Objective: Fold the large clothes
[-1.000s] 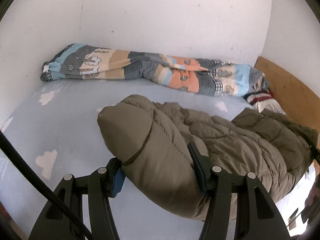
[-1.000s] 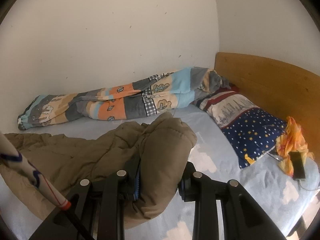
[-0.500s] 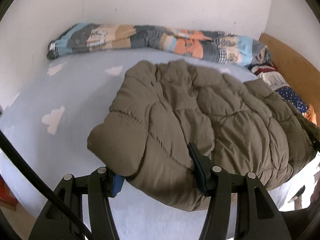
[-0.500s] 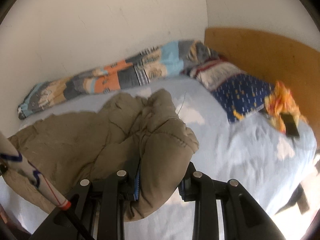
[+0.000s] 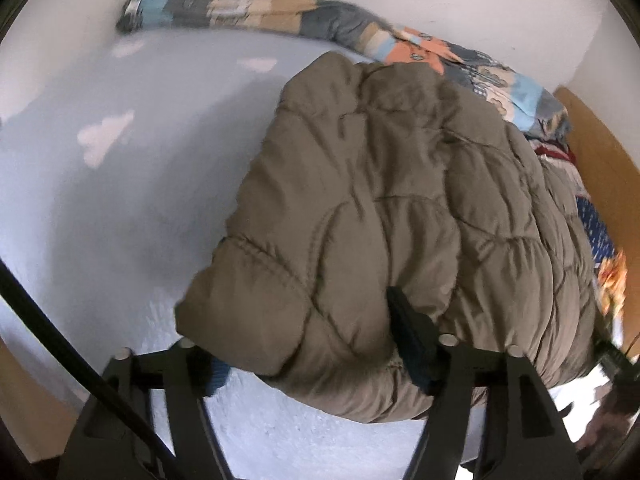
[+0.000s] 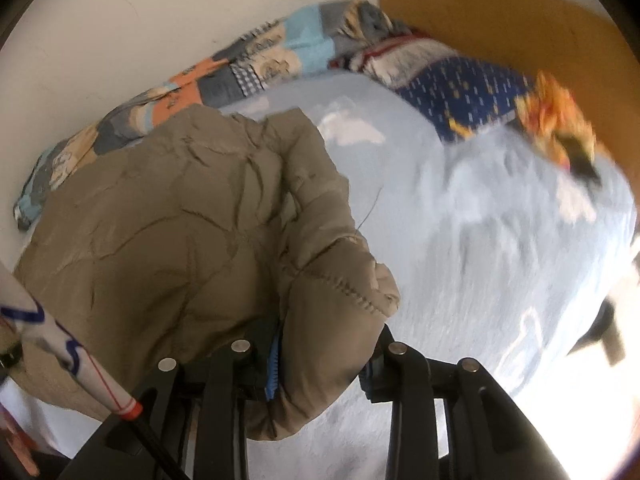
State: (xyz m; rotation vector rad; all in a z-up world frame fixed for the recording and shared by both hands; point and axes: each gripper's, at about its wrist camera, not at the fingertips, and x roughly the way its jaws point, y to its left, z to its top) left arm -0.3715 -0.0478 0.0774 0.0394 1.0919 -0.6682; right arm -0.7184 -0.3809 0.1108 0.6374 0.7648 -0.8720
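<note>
An olive-brown puffer jacket (image 5: 400, 200) lies bunched on the light blue bed sheet (image 5: 100, 220). My left gripper (image 5: 308, 332) has the jacket's near left corner between its fingers. Its jaws are opening, and the padding still fills the gap and touches both pads. In the right wrist view the same jacket (image 6: 180, 220) spreads to the left. My right gripper (image 6: 328, 336) has a stitched cuff or edge of it between its fingers. These jaws are opening too, and the fabric still bulges against the blue pad (image 6: 274, 364).
A rolled patchwork quilt (image 5: 280, 12) lies along the white wall. A starry blue pillow (image 6: 460, 84) and an orange cloth with a dark phone (image 6: 560, 128) lie by the wooden headboard (image 6: 500, 20). A white pole with blue marks (image 6: 60, 344) crosses the lower left.
Both grippers have come down towards the bed with the jacket, which now lies spread flatter on the sheet. Both pairs of jaws stand slightly wider than before.
</note>
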